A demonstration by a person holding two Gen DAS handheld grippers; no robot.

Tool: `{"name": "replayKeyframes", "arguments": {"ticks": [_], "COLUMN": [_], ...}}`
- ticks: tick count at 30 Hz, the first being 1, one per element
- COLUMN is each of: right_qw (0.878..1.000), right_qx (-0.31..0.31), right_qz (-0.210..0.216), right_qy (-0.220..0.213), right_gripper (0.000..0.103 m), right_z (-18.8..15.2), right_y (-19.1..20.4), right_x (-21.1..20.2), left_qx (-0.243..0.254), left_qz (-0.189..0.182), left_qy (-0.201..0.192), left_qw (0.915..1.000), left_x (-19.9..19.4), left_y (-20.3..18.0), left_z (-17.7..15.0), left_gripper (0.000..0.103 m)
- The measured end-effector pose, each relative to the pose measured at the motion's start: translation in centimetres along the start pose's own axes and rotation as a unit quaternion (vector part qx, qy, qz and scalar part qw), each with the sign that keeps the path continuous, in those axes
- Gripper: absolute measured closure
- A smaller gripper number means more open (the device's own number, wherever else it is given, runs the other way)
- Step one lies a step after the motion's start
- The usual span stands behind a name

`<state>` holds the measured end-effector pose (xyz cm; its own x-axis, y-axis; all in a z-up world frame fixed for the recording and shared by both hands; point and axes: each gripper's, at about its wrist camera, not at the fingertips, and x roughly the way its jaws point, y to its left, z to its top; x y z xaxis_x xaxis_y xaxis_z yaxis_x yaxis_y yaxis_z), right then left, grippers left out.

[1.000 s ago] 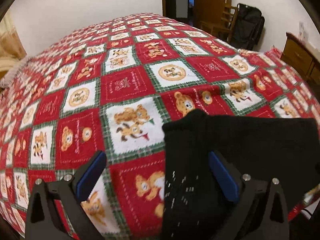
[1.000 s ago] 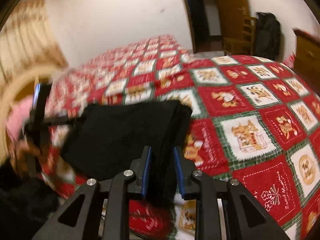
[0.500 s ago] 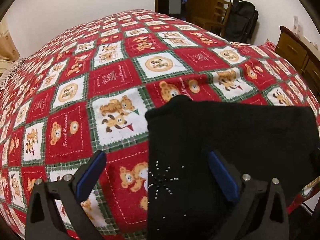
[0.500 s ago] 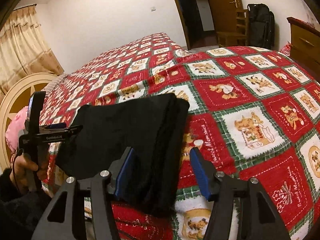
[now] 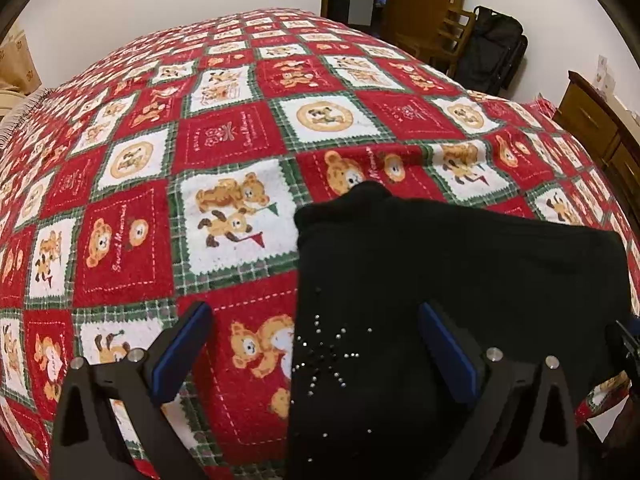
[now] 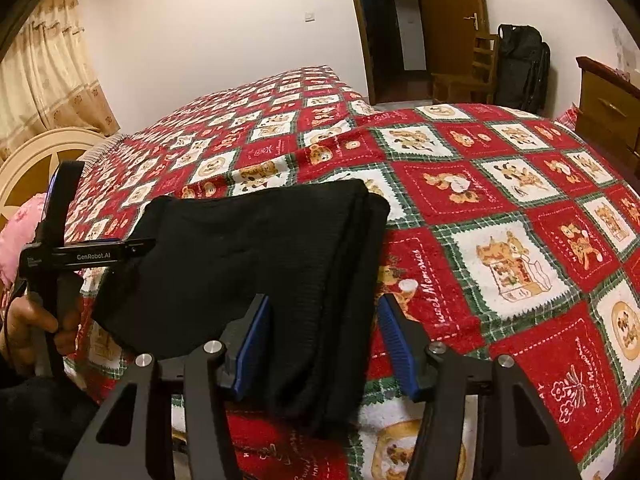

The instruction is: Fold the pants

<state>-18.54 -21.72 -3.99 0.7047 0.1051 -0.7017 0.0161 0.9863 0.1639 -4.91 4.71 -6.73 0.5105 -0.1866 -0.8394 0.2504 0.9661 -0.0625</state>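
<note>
The black pants lie folded into a flat rectangle on the bed's near edge, with a sparkly stud pattern near me. My left gripper is open and empty, its jaws wide over the pants' left edge. In the right wrist view the folded pants show stacked layers at their right edge. My right gripper is open, jaws straddling the pants' near end without holding them. The left gripper also shows there, at the pants' far left.
A red, white and green bear-print blanket covers the bed. A wooden dresser stands at the right. A chair and black bag sit by the door. A pink pillow lies at the headboard.
My right gripper opened and let go of the pants, which now lie flat. My left gripper stayed open and drew back slightly.
</note>
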Motion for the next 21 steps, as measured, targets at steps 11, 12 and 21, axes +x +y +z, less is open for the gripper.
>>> {"name": "replayKeyframes", "arguments": {"ticks": [11, 12, 21], "right_qw": [1.000, 1.000, 1.000], "right_qx": [-0.015, -0.017, -0.011], "right_qz": [-0.008, -0.007, 0.010], "right_qy": [-0.001, -0.002, -0.005], "right_gripper": [0.068, 0.069, 0.075], "right_z": [0.1, 0.1, -0.1], "right_y": [0.9, 0.8, 1.2], "right_x": [0.2, 0.2, 0.1], "left_qx": [0.004, 0.004, -0.003], "left_qz": [0.004, 0.004, -0.033], "left_qy": [-0.001, -0.002, -0.006], "left_qw": [1.0000, 1.0000, 0.9994], "left_x": [-0.1, -0.1, -0.1], "left_y": [-0.4, -0.4, -0.4], "left_z": [-0.1, -0.1, -0.2], "left_gripper": [0.000, 0.000, 0.013]}}
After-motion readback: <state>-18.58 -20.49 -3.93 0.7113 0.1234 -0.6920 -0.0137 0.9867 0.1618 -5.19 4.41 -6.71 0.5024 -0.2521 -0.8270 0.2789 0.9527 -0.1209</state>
